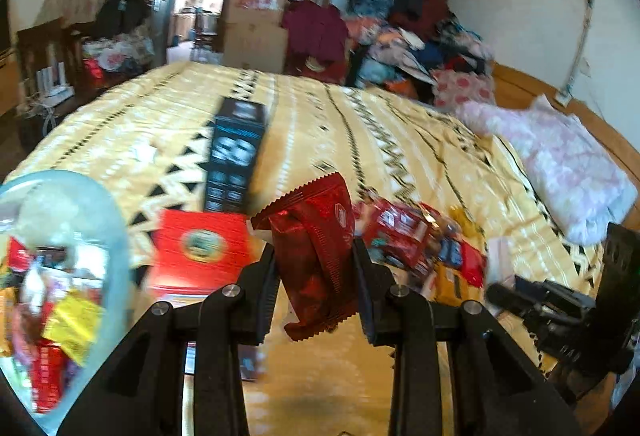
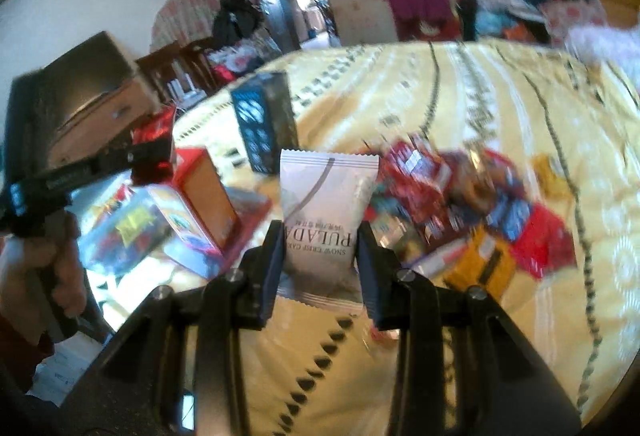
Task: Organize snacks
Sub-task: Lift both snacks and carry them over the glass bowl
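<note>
Left hand-held gripper point(image 1: 316, 268): clamped on a red snack packet point(image 1: 316, 256), held above the bed point(image 1: 320, 107)
Right hand-held gripper point(image 2: 320, 256): pinching a white snack packet point(image 2: 326, 220)
Left view only: clear bowl point(image 1: 116, 236) left of the red packet
Right view only: a hand point(image 2: 44, 272) left of the snack pile point(image 2: 460, 203)

Red packet point(image 1: 316, 252), white packet point(image 2: 326, 224)
</note>
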Action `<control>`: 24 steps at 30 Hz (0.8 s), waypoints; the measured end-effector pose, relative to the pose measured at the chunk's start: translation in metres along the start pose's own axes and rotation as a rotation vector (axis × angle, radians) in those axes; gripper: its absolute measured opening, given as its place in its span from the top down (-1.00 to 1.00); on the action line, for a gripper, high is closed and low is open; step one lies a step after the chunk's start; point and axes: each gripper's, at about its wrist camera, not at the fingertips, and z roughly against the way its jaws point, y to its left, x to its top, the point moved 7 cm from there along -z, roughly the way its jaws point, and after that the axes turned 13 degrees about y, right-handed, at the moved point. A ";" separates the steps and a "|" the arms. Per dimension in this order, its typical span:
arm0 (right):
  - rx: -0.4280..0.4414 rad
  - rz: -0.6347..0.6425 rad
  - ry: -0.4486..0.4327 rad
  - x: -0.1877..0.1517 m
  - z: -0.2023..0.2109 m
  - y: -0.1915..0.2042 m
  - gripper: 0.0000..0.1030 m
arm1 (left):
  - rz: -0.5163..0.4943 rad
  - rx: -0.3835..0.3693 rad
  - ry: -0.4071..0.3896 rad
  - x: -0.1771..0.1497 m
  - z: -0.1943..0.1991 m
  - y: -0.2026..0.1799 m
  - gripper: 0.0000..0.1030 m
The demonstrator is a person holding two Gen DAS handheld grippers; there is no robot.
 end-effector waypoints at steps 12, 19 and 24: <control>0.163 0.213 -0.072 0.096 -0.008 0.128 0.30 | 0.202 0.155 -0.127 0.012 0.087 0.139 0.33; 0.283 0.318 -0.037 0.126 -0.035 0.213 0.30 | 0.327 0.218 -0.167 0.002 0.121 0.217 0.33; 0.362 0.376 0.014 0.133 -0.060 0.268 0.30 | 0.376 0.261 -0.139 -0.002 0.123 0.261 0.33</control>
